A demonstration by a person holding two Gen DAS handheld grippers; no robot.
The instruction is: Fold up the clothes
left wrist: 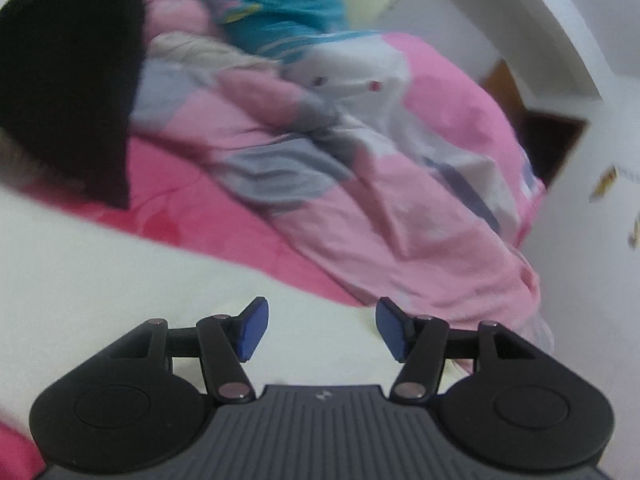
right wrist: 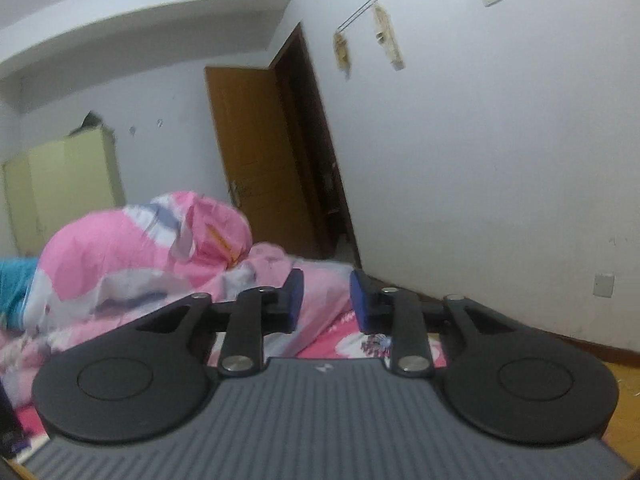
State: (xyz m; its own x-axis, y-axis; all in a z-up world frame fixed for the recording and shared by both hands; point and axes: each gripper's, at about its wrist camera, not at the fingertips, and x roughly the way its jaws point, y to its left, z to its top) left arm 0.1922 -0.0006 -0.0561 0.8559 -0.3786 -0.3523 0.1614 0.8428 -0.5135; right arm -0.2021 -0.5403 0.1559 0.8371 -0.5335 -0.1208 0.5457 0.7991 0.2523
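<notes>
A cream-white garment (left wrist: 120,280) lies spread on the bed under my left gripper (left wrist: 320,330), which hovers open just above it with nothing between its blue pads. A black garment (left wrist: 72,92) lies at the far left. My right gripper (right wrist: 326,300) is open and empty, raised above the bed's edge and pointing toward the wall and door. The white garment does not show in the right wrist view.
A crumpled pink, white and grey quilt (left wrist: 360,160) fills the bed beyond the garment, also the quilt (right wrist: 140,256) in the right view. A teal cloth (left wrist: 276,4) lies behind it. The deep pink bedsheet (left wrist: 192,208), a wooden door (right wrist: 260,160), a pale green wardrobe (right wrist: 64,188) and the white wall (right wrist: 500,160) surround the bed.
</notes>
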